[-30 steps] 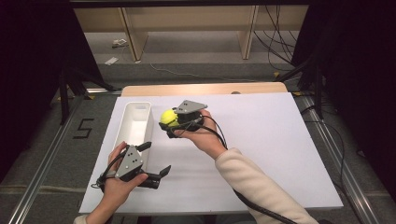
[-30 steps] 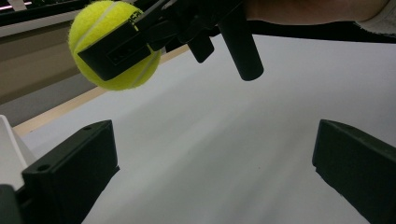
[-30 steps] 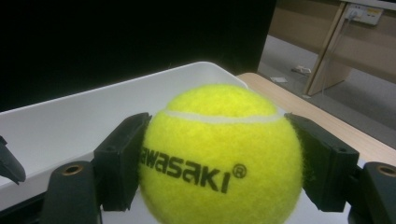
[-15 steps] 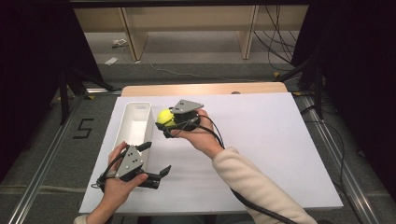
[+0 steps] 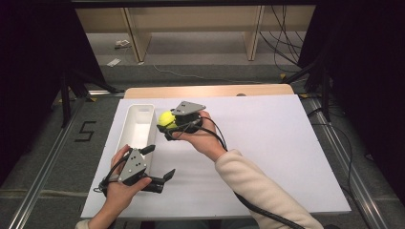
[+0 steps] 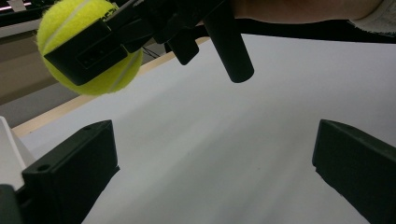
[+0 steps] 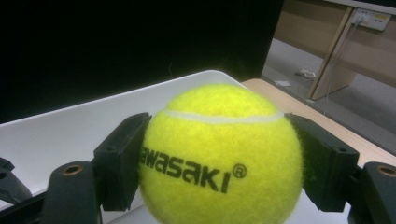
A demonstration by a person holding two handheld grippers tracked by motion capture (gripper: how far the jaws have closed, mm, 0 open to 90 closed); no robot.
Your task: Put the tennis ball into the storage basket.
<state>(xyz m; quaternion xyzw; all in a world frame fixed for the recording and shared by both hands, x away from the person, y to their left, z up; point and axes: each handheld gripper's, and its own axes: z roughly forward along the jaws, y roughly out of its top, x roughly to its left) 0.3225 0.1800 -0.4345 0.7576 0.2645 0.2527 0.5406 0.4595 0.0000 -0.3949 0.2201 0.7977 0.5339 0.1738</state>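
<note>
Light falls from above onto the white surface [image 5: 267,143], which is bright and evenly lit, while black curtains at both sides stay very dark. Shadows under the hands are soft and faint. The high view is slightly soft and grainy. In the left gripper view the near black fingers [image 6: 70,172] are blurred. In the right gripper view the tennis ball [image 7: 219,154] is vivid and sharp, its background dim and somewhat blurred.
</note>
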